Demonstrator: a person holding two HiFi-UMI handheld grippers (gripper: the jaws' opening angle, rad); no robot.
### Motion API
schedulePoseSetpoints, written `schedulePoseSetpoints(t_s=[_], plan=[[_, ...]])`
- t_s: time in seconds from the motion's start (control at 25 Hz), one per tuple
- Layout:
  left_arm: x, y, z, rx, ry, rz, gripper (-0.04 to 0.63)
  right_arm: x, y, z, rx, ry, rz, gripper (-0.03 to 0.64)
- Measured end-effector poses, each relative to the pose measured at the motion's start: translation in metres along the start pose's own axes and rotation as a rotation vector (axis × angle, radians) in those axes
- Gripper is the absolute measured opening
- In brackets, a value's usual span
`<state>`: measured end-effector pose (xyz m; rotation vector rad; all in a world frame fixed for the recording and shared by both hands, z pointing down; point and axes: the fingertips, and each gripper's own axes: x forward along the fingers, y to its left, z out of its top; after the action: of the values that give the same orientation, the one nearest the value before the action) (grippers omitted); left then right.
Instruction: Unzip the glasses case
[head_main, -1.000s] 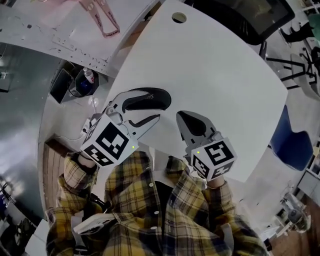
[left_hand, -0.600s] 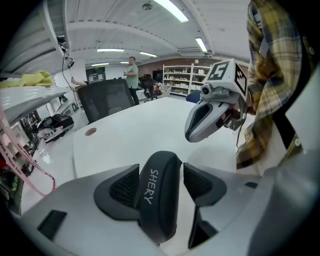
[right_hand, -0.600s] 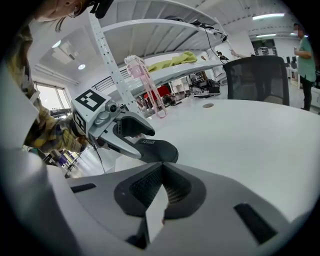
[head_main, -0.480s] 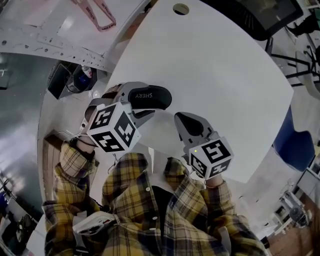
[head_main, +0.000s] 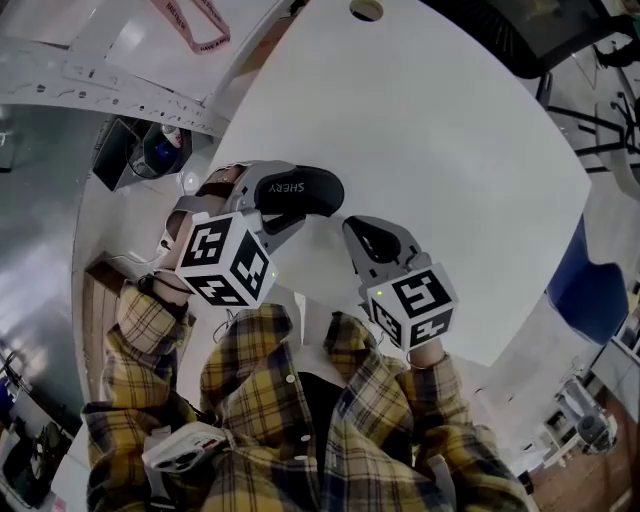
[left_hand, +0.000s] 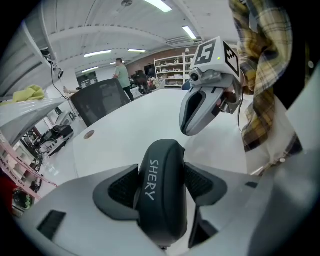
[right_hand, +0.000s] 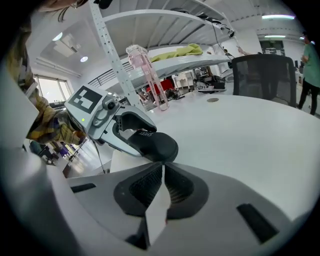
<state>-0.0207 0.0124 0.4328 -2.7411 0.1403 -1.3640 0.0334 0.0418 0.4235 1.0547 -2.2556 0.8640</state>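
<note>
Case (head_main: 300, 190): black, clamped across its width by my left gripper (left_hand: 161, 172). Long axis runs out from those jaws toward the right gripper (head_main: 352, 226).
Right gripper: jaws together, empty. Tip just beside the case's free end, so I judge it better placed for the zip.
Zip pull: I cannot make it out.
Table (head_main: 440, 150): under the case.

Ceiling lights (left_hand: 190, 32) glow bright; frames are sharp, with fisheye-warped edges.

Glasses case (head_main: 305, 190) near end hidden behind left tool (head_main: 270, 197); zipper pull too small to tell.
</note>
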Motion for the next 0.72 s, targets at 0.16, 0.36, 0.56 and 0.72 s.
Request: schedulePoseSetpoints(t_s=[0.16, 0.36, 0.56, 0.72], plan=[[0.000, 0.000, 0.000, 0.004, -0.006, 0.010, 0.273, 0.014, 0.006, -0.010, -0.114, 0.070, 0.015, 0.014], [0.000, -0.002, 0.002, 0.008, -0.012, 0.018, 0.275, 0.027, 0.013, -0.017, -0.183, 0.081, 0.034, 0.075], [0.000, -0.001, 0.002, 0.009, -0.019, 0.017, 0.275, 0.033, 0.013, -0.017, -0.267, 0.072, 0.005, 0.075], [0.000, -0.002, 0.001, 0.010, -0.021, 0.017, 0.275, 0.037, 0.014, -0.021, -0.323, 0.114, -0.009, 0.074]])
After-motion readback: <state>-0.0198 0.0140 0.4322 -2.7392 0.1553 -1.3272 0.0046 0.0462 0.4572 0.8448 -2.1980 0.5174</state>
